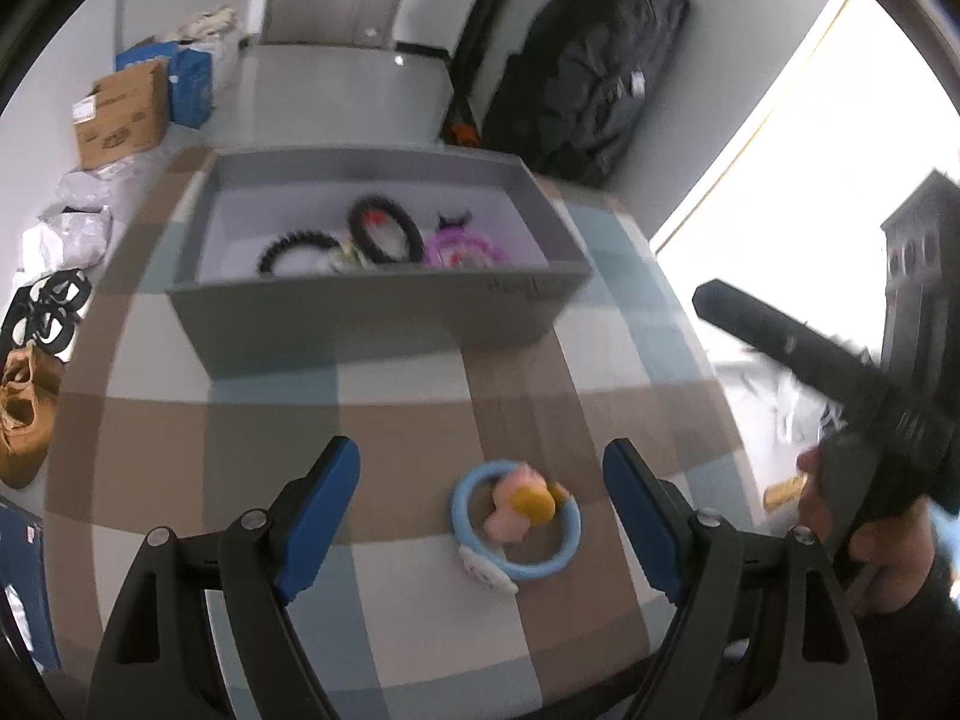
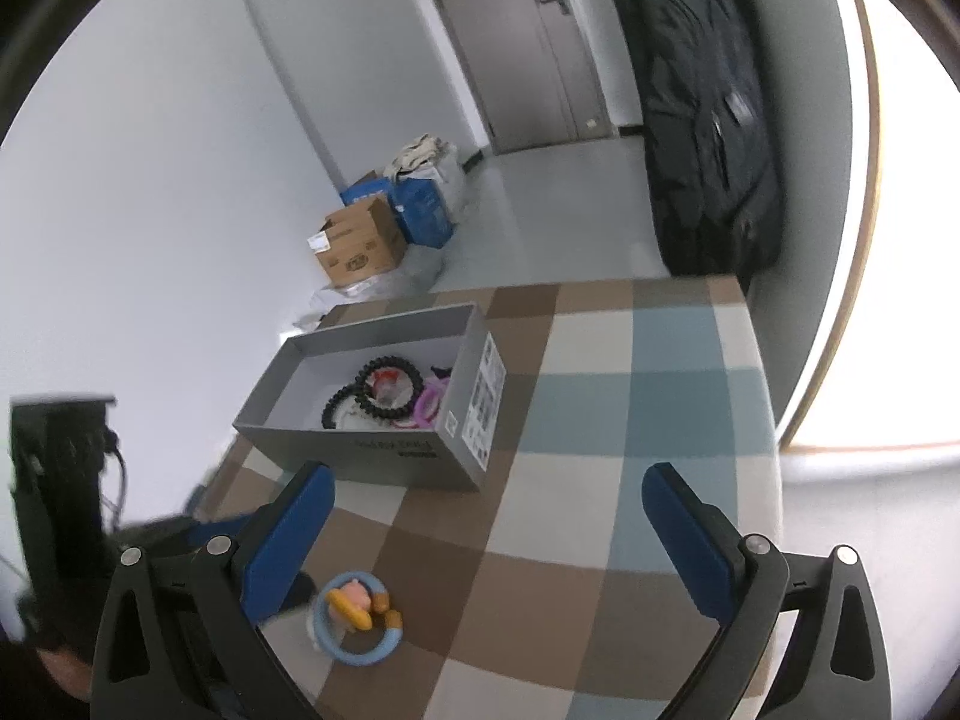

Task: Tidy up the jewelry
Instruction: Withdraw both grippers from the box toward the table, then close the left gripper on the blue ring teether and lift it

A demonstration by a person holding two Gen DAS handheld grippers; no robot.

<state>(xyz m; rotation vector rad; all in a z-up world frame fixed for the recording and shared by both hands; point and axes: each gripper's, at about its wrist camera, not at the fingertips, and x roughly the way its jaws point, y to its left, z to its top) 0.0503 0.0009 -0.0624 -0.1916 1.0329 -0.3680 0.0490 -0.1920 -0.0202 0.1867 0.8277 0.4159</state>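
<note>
A light blue ring bracelet (image 1: 516,525) with pink and yellow charms lies on the checked tablecloth, between the open fingers of my left gripper (image 1: 480,516). It also shows in the right wrist view (image 2: 359,618), low and left of my open, empty right gripper (image 2: 486,534). A grey box (image 1: 372,324) stands further back on the table. Inside it lie two black beaded bracelets (image 1: 384,228) and a purple bracelet (image 1: 459,249). The box also shows in the right wrist view (image 2: 474,402).
The checked table (image 1: 420,420) ends close behind the box. On the floor beyond are a cardboard box (image 1: 123,114) and blue packs. A black bag (image 1: 591,72) leans by the wall at right. The right gripper's body (image 1: 840,396) is at the right edge.
</note>
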